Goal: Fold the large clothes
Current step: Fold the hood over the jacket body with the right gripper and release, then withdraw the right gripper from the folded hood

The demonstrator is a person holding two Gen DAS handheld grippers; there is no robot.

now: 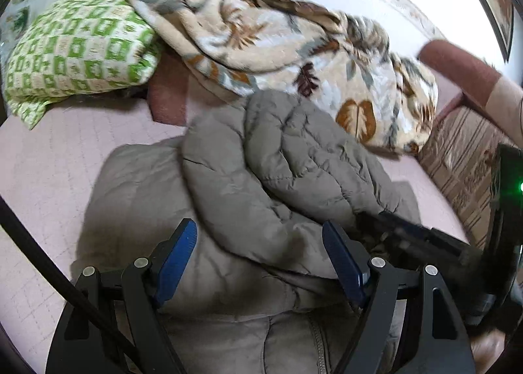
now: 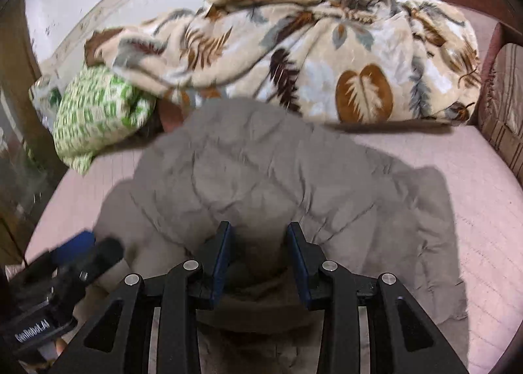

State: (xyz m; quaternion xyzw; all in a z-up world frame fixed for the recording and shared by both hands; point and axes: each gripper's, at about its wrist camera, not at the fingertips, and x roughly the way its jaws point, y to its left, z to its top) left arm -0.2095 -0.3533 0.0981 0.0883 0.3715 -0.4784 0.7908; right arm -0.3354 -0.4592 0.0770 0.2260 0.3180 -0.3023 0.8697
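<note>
Both claws, left [image 1: 260, 253] and right [image 2: 260, 254], spread over grey jacket [image 1: 278, 161]; its hem cut off.

A leaf-print blanket [image 2: 294, 57] overlaps a green-checked pillow [image 1: 78, 47] (both on the pink bedsheet [image 1: 49, 158]).

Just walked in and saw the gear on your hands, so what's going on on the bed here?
A person with a handheld claw in each hand is folding a grey puffer jacket spread on the pink bedspread. The left claw is open above the jacket, holding nothing. The right claw is also open, with jacket fabric bunched between its fingers. A leaf-print blanket and a green checked pillow lie behind the jacket.
</note>
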